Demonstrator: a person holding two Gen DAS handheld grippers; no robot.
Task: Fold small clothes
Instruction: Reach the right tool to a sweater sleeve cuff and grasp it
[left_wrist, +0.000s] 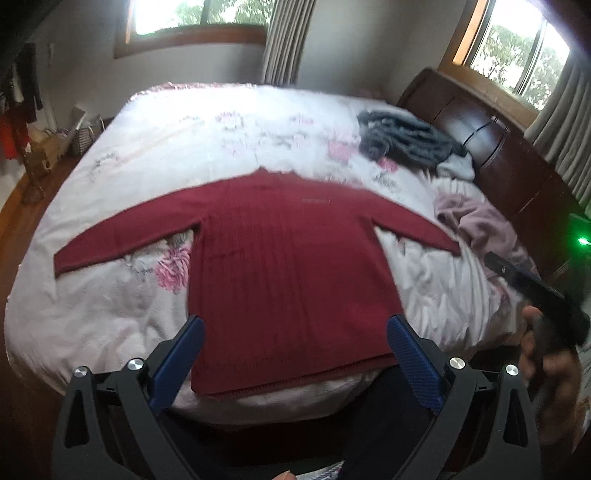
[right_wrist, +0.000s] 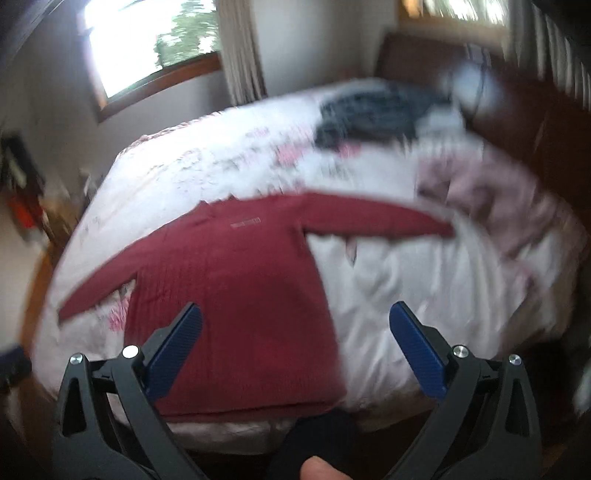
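I am looking down both grippers at a bed covered in a white quilt with pink flower prints. A dark red ribbed sweater lies flat on the near half of the quilt, front side down or up I cannot tell, with its hem at the near edge of the bed and its collar pointing away from me. Both sleeves are stretched outward and slightly toward me — one to each side.

My left gripper hovers above the sweater's hem, its two blue-padded fingers spread wide apart and holding nothing. In the same view the right gripper shows as a dark shape at the right edge, just beyond the sweater's right sleeve, with a hand gripping it.

The right wrist view is blurred. There the right gripper is also spread wide and empty, above the lower right corner of the sweater, with one blue finger over the red knit and the other over bare quilt.

Farther back on the bed, near a dark wooden headboard, sits a heap of grey clothing, and a crumpled dusty-pink garment lies just beyond the right sleeve's cuff. Two windows with curtains stand behind the bed.
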